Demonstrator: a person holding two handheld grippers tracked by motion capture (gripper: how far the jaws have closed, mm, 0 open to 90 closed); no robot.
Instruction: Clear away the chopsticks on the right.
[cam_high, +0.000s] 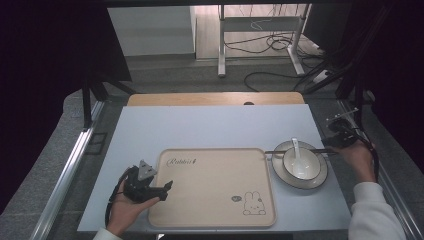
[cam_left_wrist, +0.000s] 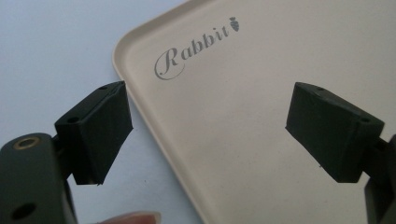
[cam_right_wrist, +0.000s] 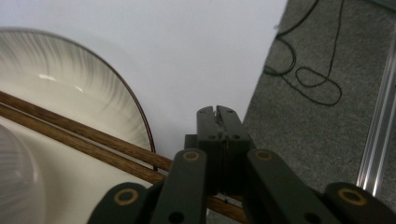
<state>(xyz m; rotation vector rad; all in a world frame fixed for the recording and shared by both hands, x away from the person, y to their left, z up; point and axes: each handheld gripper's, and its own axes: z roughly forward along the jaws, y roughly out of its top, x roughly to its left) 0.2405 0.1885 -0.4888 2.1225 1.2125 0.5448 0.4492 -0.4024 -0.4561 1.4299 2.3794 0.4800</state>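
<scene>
The desk (cam_high: 210, 125) is covered with a pale sheet, and on its near middle lies the beige tray (cam_high: 212, 187), the largest thing before me, with nothing on it. To the right of the tray, just beside its far right corner, stands the plate (cam_high: 320, 181) with a white bowl (cam_high: 302, 162) in it and a white spoon (cam_high: 295, 148) standing in the bowl.

Across the far part of the plate lie the chopsticks (cam_high: 295, 151), with their long axis running left to right. Their right ends pass under my right claw (cam_right_wrist: 217, 112), whose jaws are pressed together; it seems to me that they clamp on the chopsticks, but the contact itself is hidden.

My left claw (cam_left_wrist: 205, 135) has its jaws wide apart at the near left edge of the tray, one jaw over the desk, the other over the tray, and it holds nothing.

I judge the chopsticks are the matter for my right hand (cam_high: 357, 157), being much nearer; the tray lies to their left.
</scene>
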